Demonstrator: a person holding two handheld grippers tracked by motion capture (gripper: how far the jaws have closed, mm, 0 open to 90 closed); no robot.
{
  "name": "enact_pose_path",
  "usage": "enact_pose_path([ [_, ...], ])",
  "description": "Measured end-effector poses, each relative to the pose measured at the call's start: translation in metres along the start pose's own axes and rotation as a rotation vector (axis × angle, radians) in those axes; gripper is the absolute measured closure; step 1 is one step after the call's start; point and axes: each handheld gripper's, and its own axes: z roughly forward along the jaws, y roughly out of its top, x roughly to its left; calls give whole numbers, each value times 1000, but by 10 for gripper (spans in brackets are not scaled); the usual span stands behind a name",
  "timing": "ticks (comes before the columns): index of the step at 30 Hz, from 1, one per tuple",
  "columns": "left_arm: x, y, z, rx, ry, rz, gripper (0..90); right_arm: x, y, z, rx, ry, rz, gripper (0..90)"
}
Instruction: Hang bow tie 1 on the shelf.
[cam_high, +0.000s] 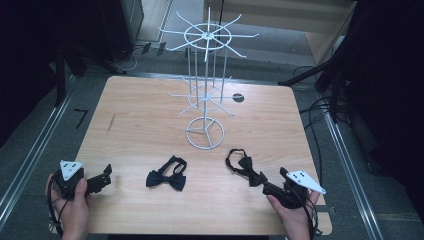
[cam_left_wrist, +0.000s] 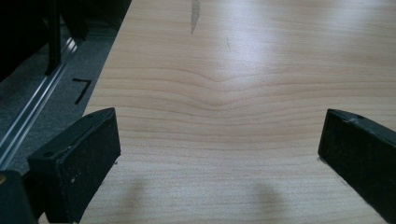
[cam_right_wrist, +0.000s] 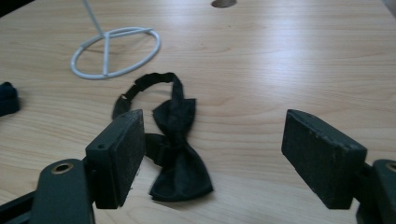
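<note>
Both my jaw pairs stand wide, holding nothing: left gripper over bare light wooden table, right gripper just behind the black fabric bow tie. Second black bow tie lies mid-table, near the white wire display rack. Risk: closing on the thin strap loop only, so the tie dangles and slips.

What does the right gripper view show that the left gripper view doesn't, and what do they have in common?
The right gripper view alone has a black bow tie lying on the table between its open jaws, the white ring base of the wire rack behind it, and a dark round hole in the tabletop. The left gripper view alone has the grey floor with a metal rail past the table edge. Both share the light wooden table and a pair of black jaws standing wide apart.
</note>
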Motion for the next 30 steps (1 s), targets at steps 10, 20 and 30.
enact_pose_path([
  [10,0,0,1,3,-3,-4,0,33,9,19,11,93,-20,285],
  [20,1,0,0,0,-10,-11,0,71,20,38,19,160,-57,335],
  [30,1,0,0,4,-12,-17,0,100,24,60,36,253,-54,429],
])
